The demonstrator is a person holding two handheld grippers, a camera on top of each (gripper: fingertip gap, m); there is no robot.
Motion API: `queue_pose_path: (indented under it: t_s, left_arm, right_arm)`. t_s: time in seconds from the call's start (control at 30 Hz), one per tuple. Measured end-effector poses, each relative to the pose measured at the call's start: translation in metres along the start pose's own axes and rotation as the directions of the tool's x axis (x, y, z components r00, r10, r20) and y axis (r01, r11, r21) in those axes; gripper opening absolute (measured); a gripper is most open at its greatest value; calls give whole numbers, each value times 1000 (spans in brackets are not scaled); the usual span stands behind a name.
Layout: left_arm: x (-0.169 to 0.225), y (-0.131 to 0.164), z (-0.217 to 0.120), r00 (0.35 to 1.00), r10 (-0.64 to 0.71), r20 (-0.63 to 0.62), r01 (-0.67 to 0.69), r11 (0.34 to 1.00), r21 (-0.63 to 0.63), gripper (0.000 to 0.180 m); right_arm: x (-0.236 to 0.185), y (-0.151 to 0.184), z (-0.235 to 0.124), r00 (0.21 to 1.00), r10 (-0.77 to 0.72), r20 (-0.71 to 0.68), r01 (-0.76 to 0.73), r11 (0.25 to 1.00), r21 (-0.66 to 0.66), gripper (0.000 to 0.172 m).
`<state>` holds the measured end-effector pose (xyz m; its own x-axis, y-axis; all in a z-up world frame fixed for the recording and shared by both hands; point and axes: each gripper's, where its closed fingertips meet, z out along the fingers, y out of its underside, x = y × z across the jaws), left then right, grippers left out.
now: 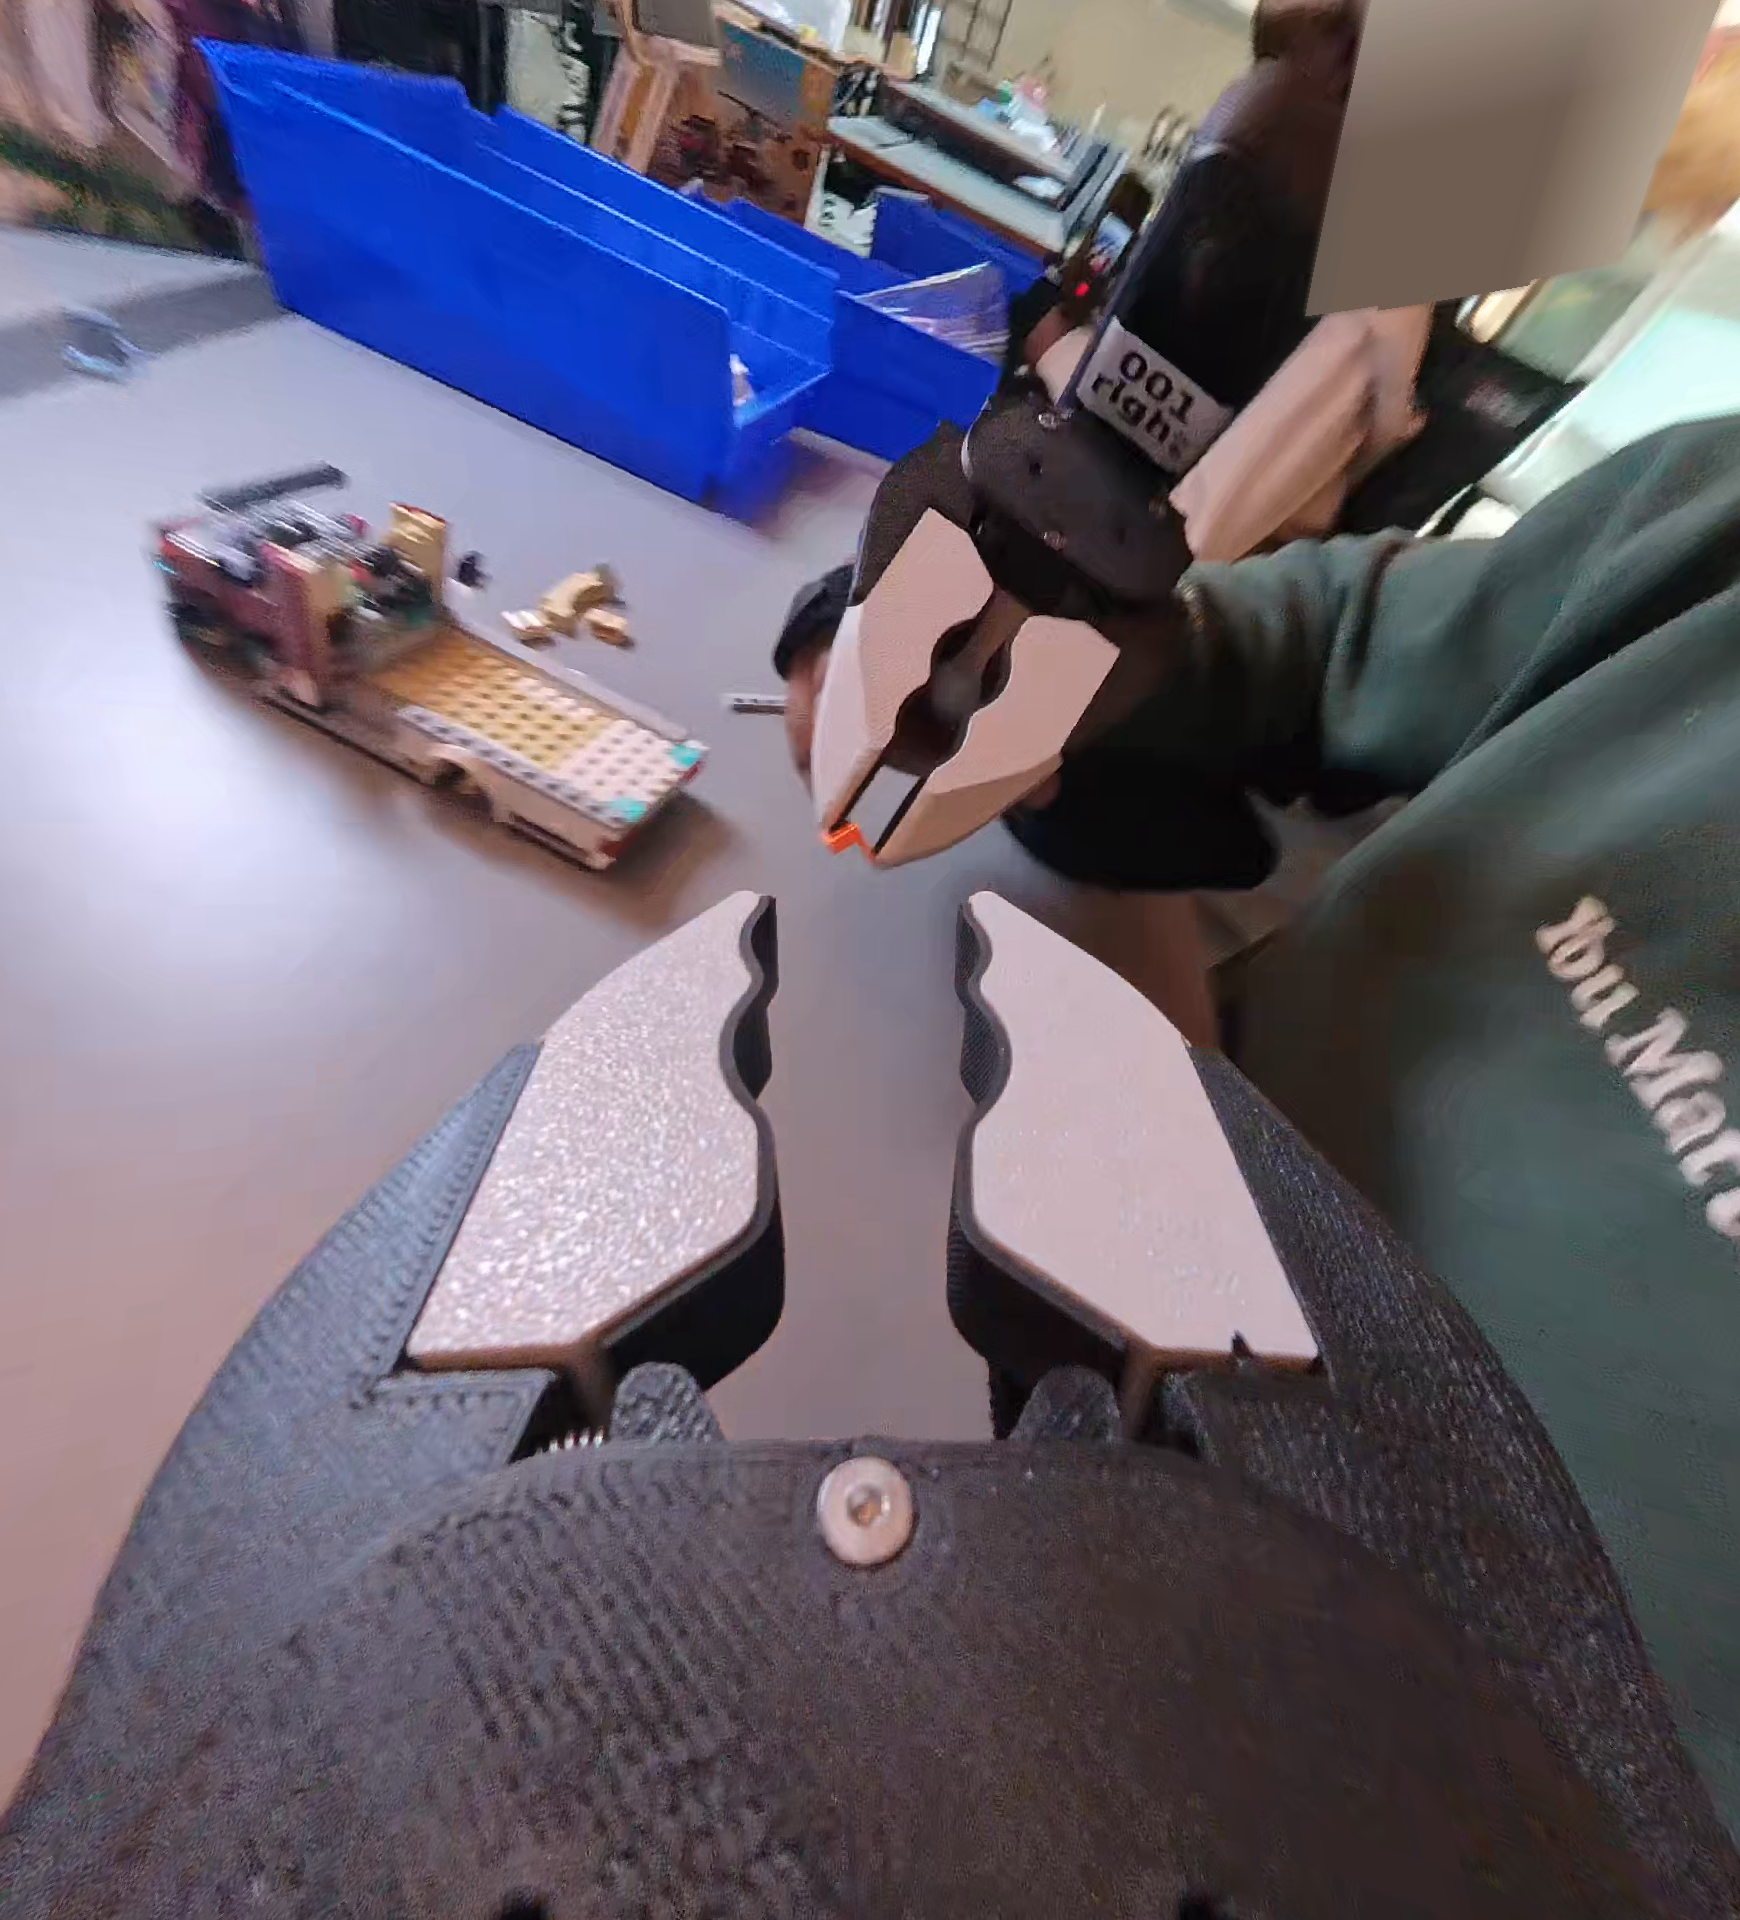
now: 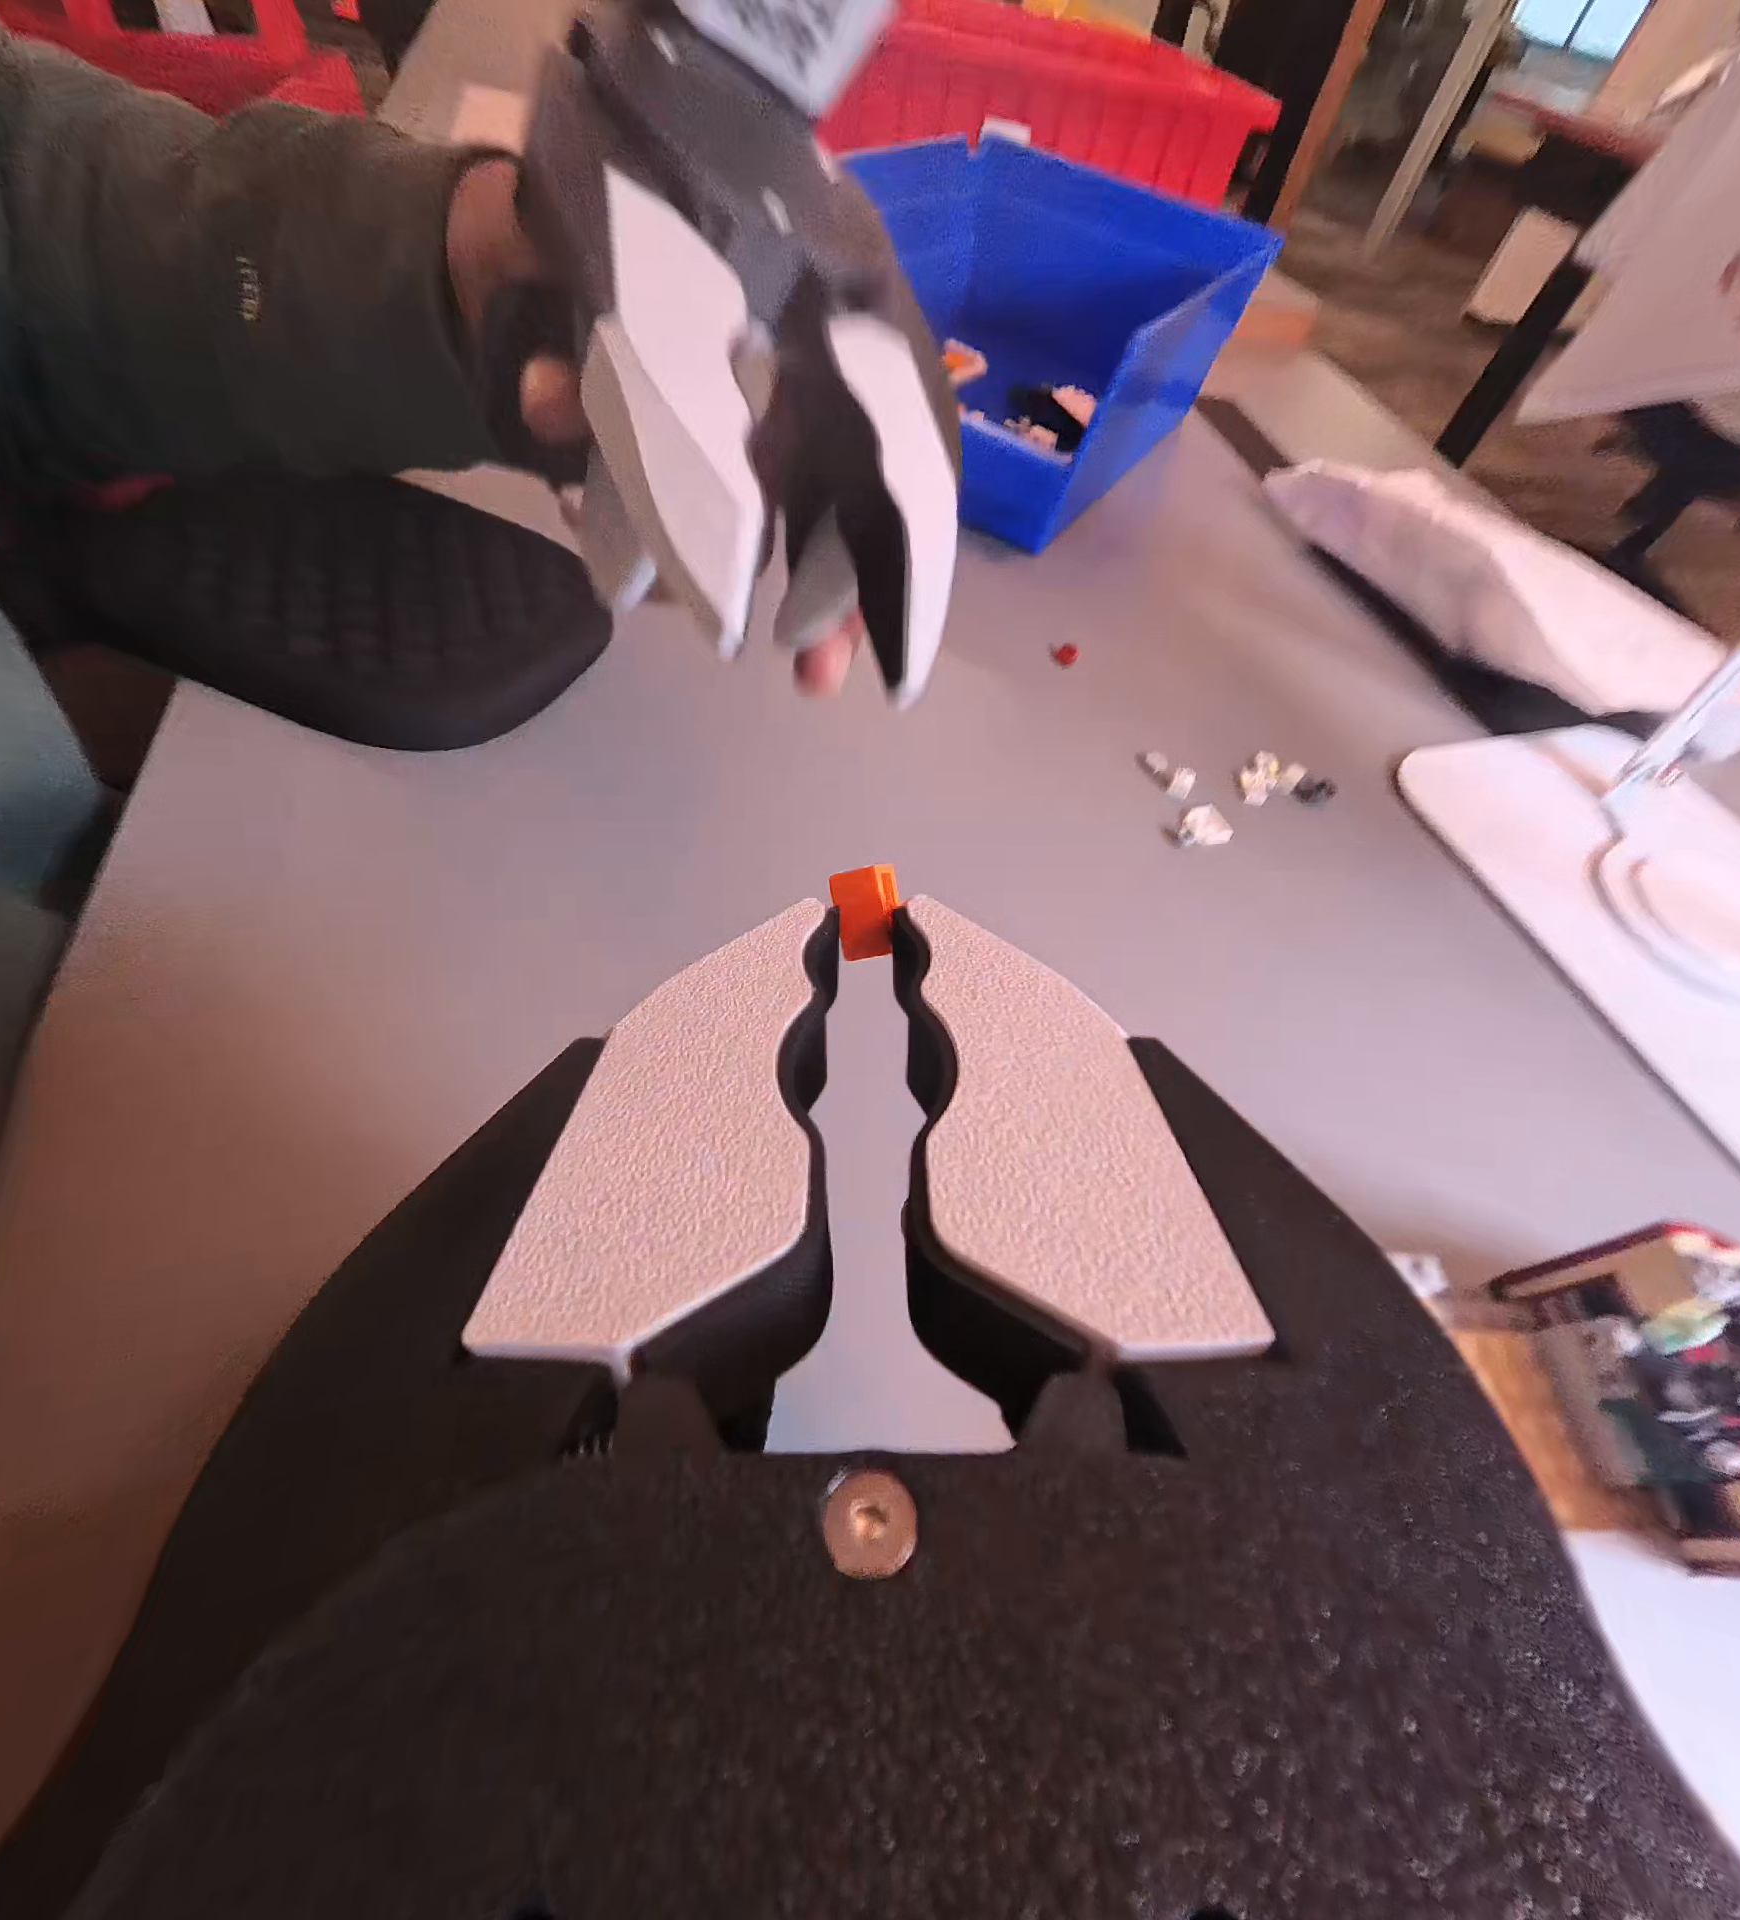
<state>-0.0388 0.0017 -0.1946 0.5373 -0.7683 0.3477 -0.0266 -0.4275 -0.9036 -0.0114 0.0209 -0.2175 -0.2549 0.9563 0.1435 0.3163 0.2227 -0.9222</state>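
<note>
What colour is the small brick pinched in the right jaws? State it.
Orange: the small brick is plain orange, clearest in the right wrist view, clamped at the right gripper tips.

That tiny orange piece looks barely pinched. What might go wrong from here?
1. The small orange plastic brick is gripped only at the very fingertips of the right gripper, above the grey table; it might slip or twist out.
2. The open, empty left gripper hangs close by; a bump could knock the brick loose.
3. If it falls, so small a piece may bounce away and be hard to find.
</note>
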Motion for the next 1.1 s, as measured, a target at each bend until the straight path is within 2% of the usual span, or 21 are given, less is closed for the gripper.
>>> queue_pose_path:
  t_s: [0.1, 0.17, 0.37, 0.43, 0.47, 0.5, 0.53, 0.57, 0.6, 0.67, 0.7, 0.77, 0.8, 0.87, 0.93, 1.03, 1.1]
  left_arm:
    - [5, 4, 25, 969, -228, -96, 231, 973, 27, 29]
    - [8, 4, 30, 943, -296, -153, 303, 953, 27, 23]
    - [9, 10, 33, 983, -159, -88, 157, 987, -29, 8]
    - [1, 6, 24, 999, -52, 2, 52, 998, -41, 8]
    - [-10, 1, 11, 996, 30, 89, -25, 998, -58, 8]
    - [-28, -7, -10, 965, 136, 223, -117, 989, -94, 8]
    - [-53, -17, -41, 884, 250, 394, -205, 967, -154, 8]
    - [-78, -28, -80, 756, 343, 558, -258, 939, -229, 8]
    - [-100, -33, -123, 621, 395, 677, -247, 918, -309, 8]
    - [-140, -26, -210, 392, 412, 822, -103, 908, -406, 8]
    - [-156, -14, -247, 315, 402, 860, -3, 906, -422, 8]
    - [-182, 24, -298, 249, 366, 897, 207, 884, -418, 9]
    - [-192, 39, -312, 235, 340, 910, 266, 878, -397, 21]
    - [-201, 77, -324, 252, 273, 929, 431, 827, -360, 77]
    - [-205, 79, -326, 231, 306, 924, 431, 819, -379, 90]
    - [-204, 69, -315, 255, 261, 931, 389, 854, -346, 94]
    - [-204, 57, -314, 241, 272, 932, 345, 873, -344, 92]
  right_arm:
    - [-7, -10, 4, 987, -151, -57, 151, 988, 7, 10]
    - [-11, -12, 7, 969, -233, -87, 233, 972, -14, 10]
    - [-16, -17, 7, 944, -304, -129, 305, 952, -13, 10]
    - [-14, -16, 5, 946, -297, -128, 296, 955, -29, 29]
    - [-11, -12, 3, 952, -284, -116, 278, 959, -61, 37]
    - [-6, -5, -2, 959, -262, -110, 252, 963, -100, 43]
    - [2, 3, -9, 963, -240, -120, 224, 965, -135, 43]
    - [12, 12, -17, 966, -217, -140, 194, 967, -166, 43]
    - [23, 23, -27, 967, -190, -169, 156, 968, -197, 43]
    - [44, 44, -46, 964, -127, -234, 68, 967, -247, 43]
    - [52, 54, -54, 960, -98, -262, 27, 964, -263, 43]
    - [64, 71, -67, 951, -55, -306, -38, 957, -289, 43]
    - [68, 76, -70, 947, -40, -318, -59, 953, -296, 43]
    - [70, 84, -73, 945, -26, -327, -81, 948, -308, 43]
    - [69, 89, -72, 945, -34, -325, -80, 940, -332, 43]
    - [68, 93, -68, 951, -52, -305, -67, 928, -367, 43]
    - [67, 95, -64, 956, -60, -288, -58, 921, -385, 43]
